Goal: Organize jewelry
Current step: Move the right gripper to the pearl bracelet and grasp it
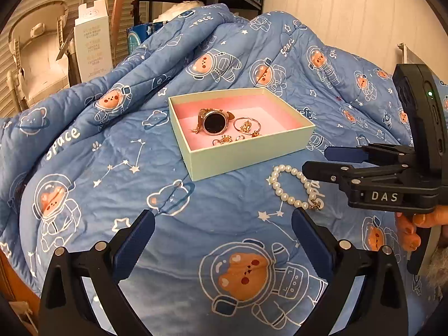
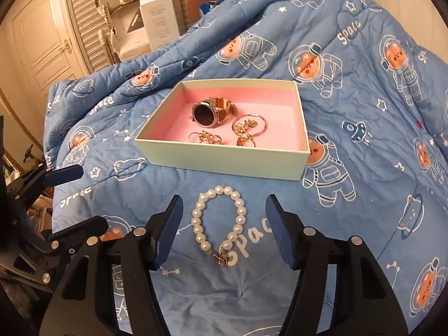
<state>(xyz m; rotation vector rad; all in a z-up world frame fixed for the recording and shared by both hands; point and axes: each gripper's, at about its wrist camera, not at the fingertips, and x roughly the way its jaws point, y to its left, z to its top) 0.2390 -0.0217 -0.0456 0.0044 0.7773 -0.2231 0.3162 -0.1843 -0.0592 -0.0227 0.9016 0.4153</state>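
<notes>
Your right gripper (image 2: 224, 229) hangs with jaws apart around the pearl bracelet (image 2: 218, 221); left gripper (image 1: 224, 240) is wide, empty. Next, pinch it and carry it to the box (image 2: 224, 159).

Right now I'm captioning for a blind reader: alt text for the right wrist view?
A pearl bracelet lies on a blue quilt between the open right gripper's fingers. Behind it, an open box holds a watch and gold rings.
</notes>
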